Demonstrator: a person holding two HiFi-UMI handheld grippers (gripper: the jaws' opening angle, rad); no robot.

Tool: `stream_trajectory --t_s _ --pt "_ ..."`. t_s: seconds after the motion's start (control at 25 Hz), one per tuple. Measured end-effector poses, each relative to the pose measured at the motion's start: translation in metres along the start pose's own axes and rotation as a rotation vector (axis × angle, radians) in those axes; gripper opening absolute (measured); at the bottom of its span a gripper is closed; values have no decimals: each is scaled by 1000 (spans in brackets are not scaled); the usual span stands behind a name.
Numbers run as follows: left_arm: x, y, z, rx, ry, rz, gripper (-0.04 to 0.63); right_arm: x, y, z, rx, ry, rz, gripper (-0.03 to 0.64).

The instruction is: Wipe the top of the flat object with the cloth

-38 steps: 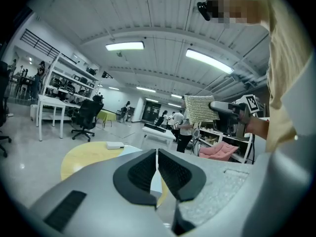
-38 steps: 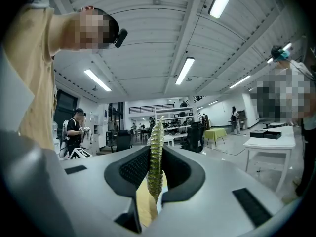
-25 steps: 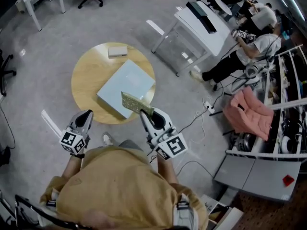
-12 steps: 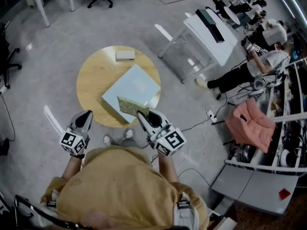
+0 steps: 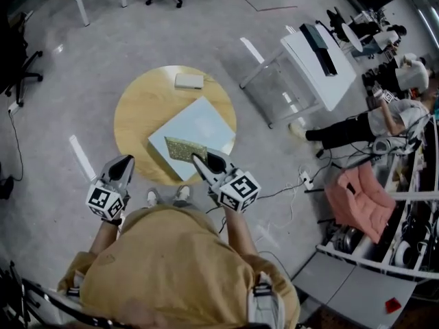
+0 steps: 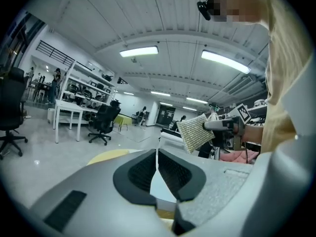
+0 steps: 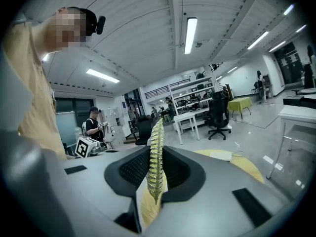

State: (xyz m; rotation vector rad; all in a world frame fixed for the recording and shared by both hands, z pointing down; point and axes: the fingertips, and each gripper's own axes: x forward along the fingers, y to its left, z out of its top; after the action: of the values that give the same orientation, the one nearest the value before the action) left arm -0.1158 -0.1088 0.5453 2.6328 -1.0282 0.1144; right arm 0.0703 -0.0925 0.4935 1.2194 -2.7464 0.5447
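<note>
Two claws. Right claw (image 5: 197, 159) clamped on one olive, knobbly cloth (image 5: 184, 149) at the near corner of one pale blue flat board (image 5: 202, 123) on the round worktop (image 5: 137, 108). Cloth-to-board contact unclear. Left claw (image 5: 126, 160) pinched together, empty, beside the worktop's near edge. One small white box (image 5: 188, 81) at the far rim.

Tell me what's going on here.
A person holds a gripper in each hand at a round wooden table. The right gripper is shut on a yellowish cloth, held over the near corner of the pale blue flat object lying on the table. The left gripper is shut, empty, off to the side.
</note>
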Motion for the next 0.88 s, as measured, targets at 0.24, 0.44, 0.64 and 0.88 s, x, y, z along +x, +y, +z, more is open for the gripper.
stream_trajectory --t_s 0.24,0.44,0.64,0.88 --pt "3 0 -1 -11 3 51 15 28 -23 -30 96 74 82 61" --pt "-2 5 -4 -13 4 104 15 64 -37 -61 157 141 157 61" --pt "-8 6 -5 -22 0 149 15 94 -45 -94 192 255 239 61" --pt "-17 5 -7 -28 0 194 15 121 -60 -127 270 350 283 61"
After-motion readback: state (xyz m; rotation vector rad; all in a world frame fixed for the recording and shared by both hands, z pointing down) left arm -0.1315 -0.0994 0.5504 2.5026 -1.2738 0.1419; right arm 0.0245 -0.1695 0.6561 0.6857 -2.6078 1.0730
